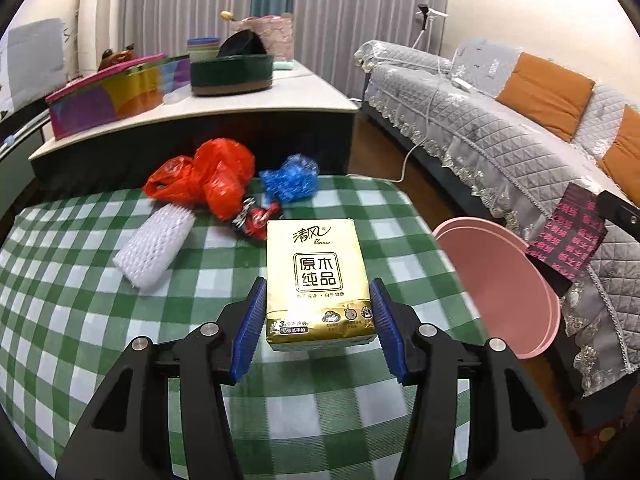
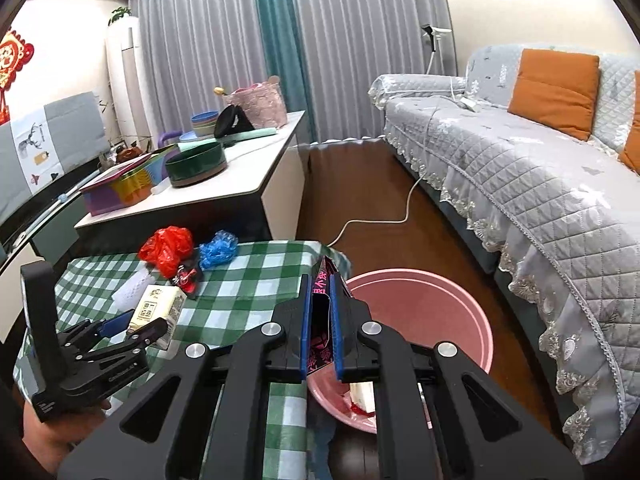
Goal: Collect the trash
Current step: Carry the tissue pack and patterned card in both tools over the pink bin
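Left tongs (image 1: 318, 312): clamped on gold tissue pack (image 1: 316, 276), above the checked bench (image 1: 80, 280).
Right tongs (image 2: 321, 312): pinching black-pink wrapper (image 2: 325, 280) at bench's right edge, over pink bin (image 2: 440, 312).

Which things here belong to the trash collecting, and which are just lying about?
Job:
tissue pack in left gripper
black-pink wrapper in right gripper
pink bin
red bag
blue bag
foam net
red wrapper

Lying about:
green tin
colourful box
sofa
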A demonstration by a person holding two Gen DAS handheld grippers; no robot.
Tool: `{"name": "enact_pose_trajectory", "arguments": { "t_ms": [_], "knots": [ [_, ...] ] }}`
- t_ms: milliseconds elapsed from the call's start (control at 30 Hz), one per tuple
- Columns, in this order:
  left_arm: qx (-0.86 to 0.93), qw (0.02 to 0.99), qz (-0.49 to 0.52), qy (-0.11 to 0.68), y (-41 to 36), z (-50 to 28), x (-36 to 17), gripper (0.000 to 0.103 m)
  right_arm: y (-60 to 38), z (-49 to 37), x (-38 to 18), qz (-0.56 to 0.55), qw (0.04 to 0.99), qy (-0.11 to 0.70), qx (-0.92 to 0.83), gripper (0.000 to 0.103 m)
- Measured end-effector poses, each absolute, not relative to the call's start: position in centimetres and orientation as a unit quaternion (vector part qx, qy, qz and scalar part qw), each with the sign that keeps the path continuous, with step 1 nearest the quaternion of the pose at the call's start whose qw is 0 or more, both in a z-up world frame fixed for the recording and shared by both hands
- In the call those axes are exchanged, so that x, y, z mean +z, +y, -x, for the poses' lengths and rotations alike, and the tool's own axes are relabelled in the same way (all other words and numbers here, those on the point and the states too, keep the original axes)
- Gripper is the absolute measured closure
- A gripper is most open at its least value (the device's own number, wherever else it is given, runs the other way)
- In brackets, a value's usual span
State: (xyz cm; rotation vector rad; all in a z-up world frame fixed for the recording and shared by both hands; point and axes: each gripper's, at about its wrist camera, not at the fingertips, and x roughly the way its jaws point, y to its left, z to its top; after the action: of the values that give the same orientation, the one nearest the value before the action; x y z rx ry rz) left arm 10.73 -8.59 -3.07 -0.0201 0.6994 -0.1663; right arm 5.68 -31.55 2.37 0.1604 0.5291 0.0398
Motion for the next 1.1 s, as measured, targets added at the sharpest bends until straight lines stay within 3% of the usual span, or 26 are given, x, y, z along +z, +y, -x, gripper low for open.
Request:
{"name": "enact_pose_trajectory", "arguments": {
  "t_ms": [1100],
  "knots": [
    [-0.164,0.932,-0.027,0.321,-18.5,-14.7,-0.7,0.052,-39.0,-7.4,1.9,-0.13,0.959,0.25,-0.04,0.094]
  ]
}}
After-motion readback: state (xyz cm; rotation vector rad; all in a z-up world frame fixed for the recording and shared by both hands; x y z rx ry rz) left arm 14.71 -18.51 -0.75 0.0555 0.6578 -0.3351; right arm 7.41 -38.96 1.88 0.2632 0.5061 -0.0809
